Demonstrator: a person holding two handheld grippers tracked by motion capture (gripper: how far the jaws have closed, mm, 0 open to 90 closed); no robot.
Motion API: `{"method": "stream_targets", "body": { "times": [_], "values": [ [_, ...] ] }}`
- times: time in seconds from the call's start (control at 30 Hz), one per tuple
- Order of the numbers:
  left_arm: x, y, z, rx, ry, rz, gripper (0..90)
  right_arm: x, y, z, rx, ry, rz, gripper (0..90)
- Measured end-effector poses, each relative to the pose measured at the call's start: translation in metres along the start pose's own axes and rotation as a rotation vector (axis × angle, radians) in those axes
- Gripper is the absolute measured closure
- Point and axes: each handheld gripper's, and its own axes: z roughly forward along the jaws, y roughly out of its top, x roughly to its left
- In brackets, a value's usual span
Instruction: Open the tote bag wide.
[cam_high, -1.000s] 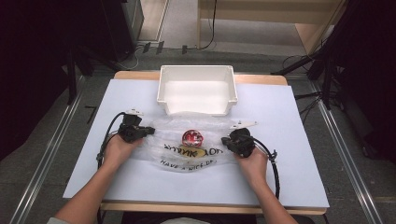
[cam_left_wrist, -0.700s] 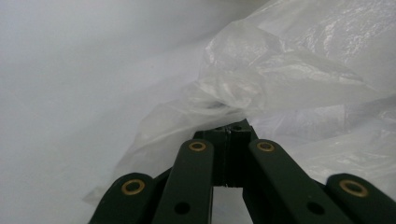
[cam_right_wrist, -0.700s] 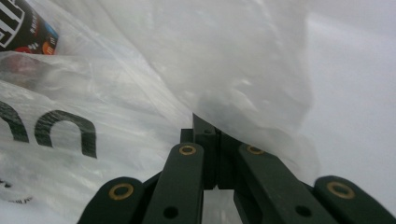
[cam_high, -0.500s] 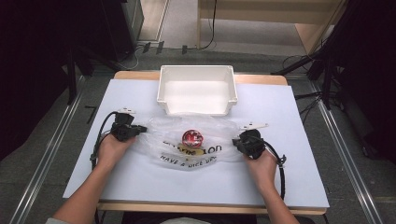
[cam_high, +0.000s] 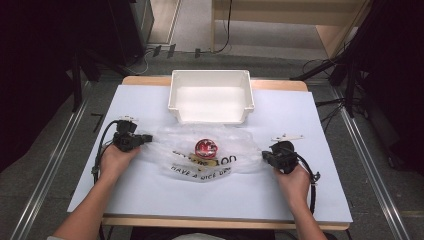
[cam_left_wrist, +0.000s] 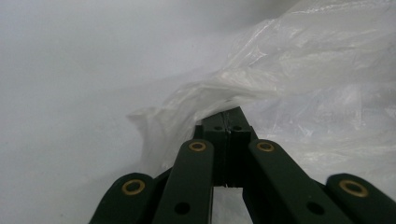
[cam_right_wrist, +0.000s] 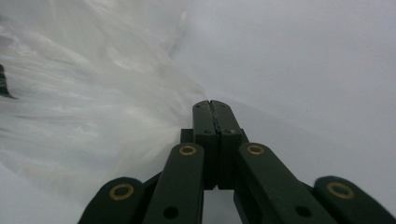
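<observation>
Right now the clear plastic bag (cam_high: 205, 152) lies flat mid-surface, just in front of the white bin (cam_high: 211, 96), printed side up with dark lettering along its near edge. A small red round item (cam_high: 206, 147) sits inside it, near the middle, touching the film on all sides as far as I can tell.

Left gripper (cam_high: 145, 138) has its fingers (cam_left_wrist: 229, 128) fully closed on the bag's left edge; in the left gripper view a fold of film bunches right at the tips. Right gripper (cam_high: 266, 156) is also closed, fingers (cam_right_wrist: 212, 119) together at the bag's right edge. In the right gripper view the film is blurred and fans out from the tips, so it looks pinched, but I can't fully confirm film between the pads.

Why this hold: my read is that the two grips on opposite edges are there to stretch the bag sideways, flattening it so the red item stays centred and the film doesn't crumple. Both hands are low, resting near the white sheet (cam_high: 150, 200) covering the surface, which keeps the pull level rather than lifting.

Bin is open-topped and sits just behind the bag, likely the drop target. If so, the next move needs both edges raised together; uneven lift would let the item roll toward the low side.

Risk: thin film, could slip out of the right fingers.
</observation>
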Motion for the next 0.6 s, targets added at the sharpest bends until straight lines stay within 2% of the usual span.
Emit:
{"method": "stream_targets", "body": {
  "times": [0.03, 0.1, 0.13, 0.17, 0.2, 0.23, 0.27, 0.4, 0.43, 0.47, 0.5, 0.53, 0.57, 0.6],
  "values": [
    [0.000, 0.000, -0.001, 0.007, -0.001, 0.015, 90.0, 0.001, 0.001, 0.000, 0.004, -0.001, -0.001, 90.0],
    [-0.002, 0.001, -0.002, 0.007, -0.012, 0.011, 90.0, 0.001, 0.002, 0.000, 0.013, 0.011, 0.001, 90.0],
    [-0.005, 0.002, -0.005, -0.002, -0.033, 0.010, 90.0, 0.002, 0.002, -0.002, 0.007, 0.027, 0.000, 90.0],
    [-0.008, 0.002, -0.007, -0.013, -0.037, 0.024, 90.0, 0.004, 0.004, -0.005, -0.021, 0.047, 0.008, 90.0],
    [-0.013, 0.003, -0.012, -0.026, -0.030, 0.057, 90.0, 0.005, 0.006, -0.009, -0.035, 0.055, 0.007, 90.0],
    [-0.019, 0.005, -0.018, -0.042, -0.001, 0.098, 90.0, 0.010, 0.010, -0.017, -0.074, 0.061, -0.017, 90.0],
    [-0.021, 0.005, -0.021, -0.044, -0.001, 0.111, 90.0, 0.012, 0.011, -0.020, -0.084, 0.056, -0.030, 90.0],
    [-0.026, 0.007, -0.039, -0.084, -0.037, 0.105, 90.0, 0.017, 0.013, -0.032, -0.126, 0.071, -0.039, 90.0],
    [-0.026, 0.007, -0.039, -0.084, -0.037, 0.105, 90.0, 0.017, 0.015, -0.036, -0.135, 0.073, -0.046, 90.0],
    [-0.030, 0.009, -0.049, -0.102, -0.047, 0.112, 90.0, 0.019, 0.016, -0.039, -0.148, 0.081, -0.044, 90.0],
    [-0.030, 0.009, -0.049, -0.102, -0.047, 0.112, 90.0, 0.019, 0.016, -0.039, -0.148, 0.081, -0.044, 90.0],
    [-0.033, 0.012, -0.060, -0.114, -0.045, 0.122, 90.0, 0.022, 0.020, -0.045, -0.168, 0.098, -0.056, 90.0],
    [-0.033, 0.012, -0.060, -0.114, -0.045, 0.122, 90.0, 0.025, 0.022, -0.047, -0.172, 0.101, -0.062, 90.0],
    [-0.035, 0.016, -0.071, -0.135, -0.060, 0.115, 90.0, 0.027, 0.023, -0.048, -0.175, 0.106, -0.072, 90.0]
  ]
}}
